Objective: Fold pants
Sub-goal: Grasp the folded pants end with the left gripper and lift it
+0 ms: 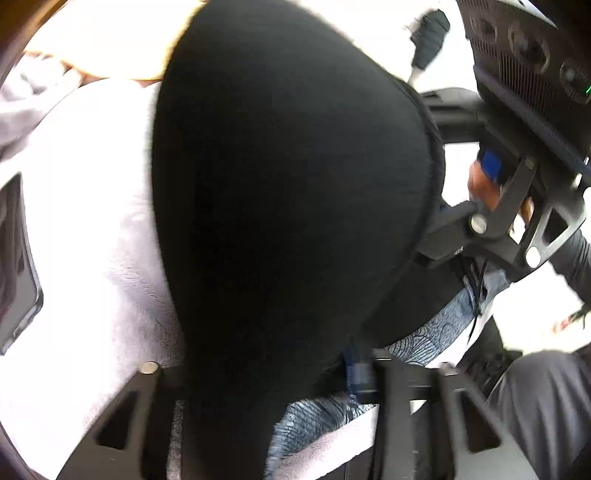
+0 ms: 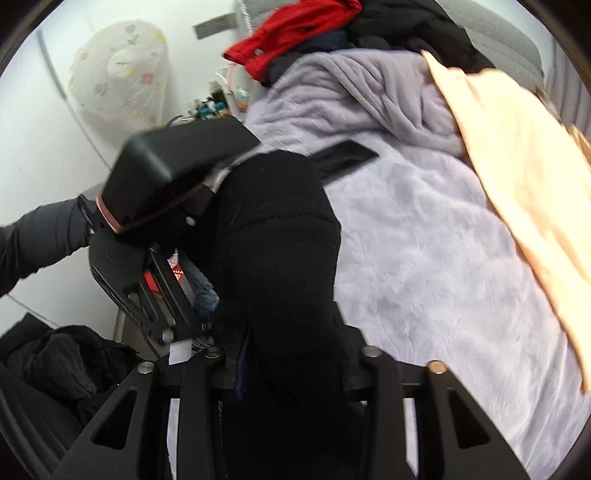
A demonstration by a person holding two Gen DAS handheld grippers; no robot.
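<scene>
The black pants hang bunched in the air over a lilac fleece blanket and fill the middle of the left wrist view. My left gripper is shut on the pants' edge at the bottom of that view. In the right wrist view the pants rise from my right gripper, which is shut on them. The left gripper shows there too, close at the left, gripping the same cloth. The right gripper shows at the right of the left wrist view, shut on the pants.
A black phone lies on the blanket at the left, also seen in the right wrist view. A peach cloth lies on the right. A pile of red and dark clothes sits at the far end. Dark clothes lie lower left.
</scene>
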